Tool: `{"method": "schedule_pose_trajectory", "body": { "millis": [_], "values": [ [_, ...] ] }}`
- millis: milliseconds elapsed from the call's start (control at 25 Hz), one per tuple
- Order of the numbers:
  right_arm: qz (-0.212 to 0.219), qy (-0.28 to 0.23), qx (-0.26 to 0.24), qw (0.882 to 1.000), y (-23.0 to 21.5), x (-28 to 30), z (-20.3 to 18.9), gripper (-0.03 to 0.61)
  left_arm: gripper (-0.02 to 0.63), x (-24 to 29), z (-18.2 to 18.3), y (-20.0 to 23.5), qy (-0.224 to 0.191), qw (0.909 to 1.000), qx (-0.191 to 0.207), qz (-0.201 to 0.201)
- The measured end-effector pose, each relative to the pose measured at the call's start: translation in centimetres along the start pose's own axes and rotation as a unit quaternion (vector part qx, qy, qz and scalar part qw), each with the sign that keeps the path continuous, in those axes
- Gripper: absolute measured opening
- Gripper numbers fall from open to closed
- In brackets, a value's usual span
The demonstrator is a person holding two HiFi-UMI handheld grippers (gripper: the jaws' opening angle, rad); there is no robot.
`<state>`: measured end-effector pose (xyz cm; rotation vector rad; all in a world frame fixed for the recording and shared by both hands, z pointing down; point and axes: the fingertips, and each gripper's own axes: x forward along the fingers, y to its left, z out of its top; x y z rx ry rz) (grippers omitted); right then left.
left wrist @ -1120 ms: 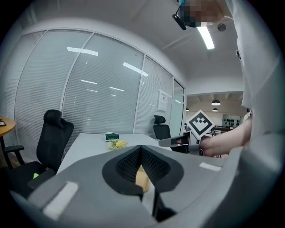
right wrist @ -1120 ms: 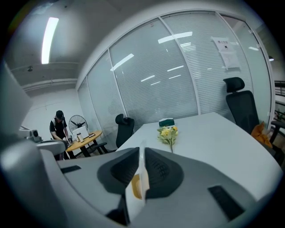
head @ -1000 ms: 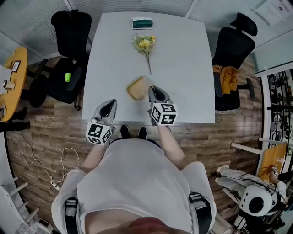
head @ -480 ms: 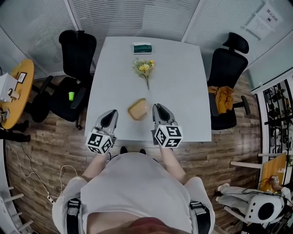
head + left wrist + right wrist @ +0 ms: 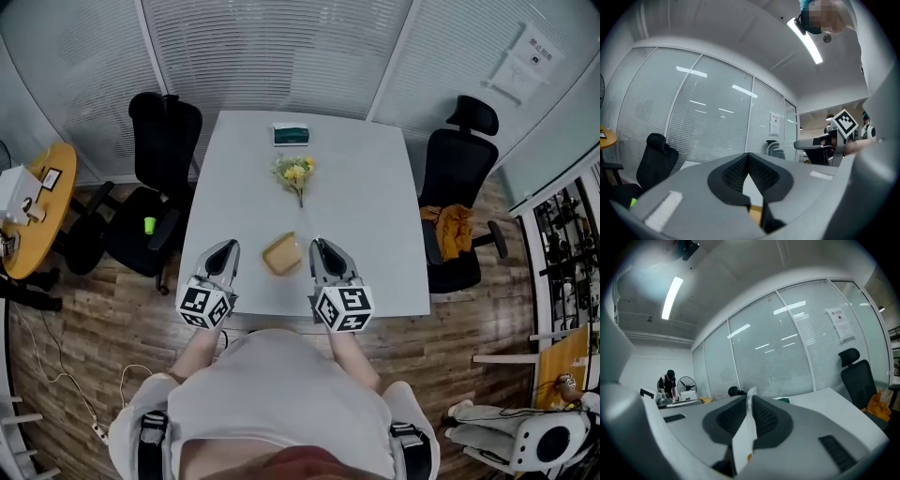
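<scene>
Pinching packet (image 5: 281, 254) edge in right gripper (image 5: 318, 246), over table (image 5: 375, 202). Left gripper (image 5: 228, 247) closed, empty, packet right of its fingertips. Likely mid-lift; next needs firm, level hold.

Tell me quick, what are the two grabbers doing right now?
Left gripper: fingers shut, nothing between them.
Right gripper: fingers shut on a thin white sheet.

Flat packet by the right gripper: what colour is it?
Flat packet is tan; clearest in the head view.
</scene>
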<state>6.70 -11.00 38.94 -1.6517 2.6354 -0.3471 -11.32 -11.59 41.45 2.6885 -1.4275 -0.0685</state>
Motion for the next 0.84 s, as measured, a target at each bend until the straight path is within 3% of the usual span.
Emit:
{"method": "schedule_pose_trajectory", "body": {
  "millis": [840],
  "values": [
    [-0.002,-0.01,-0.02,1.0,1.1,0.0,0.6,0.044,0.011,0.1,1.2,0.5,-0.021,0.9998,0.003,0.002]
  ]
}}
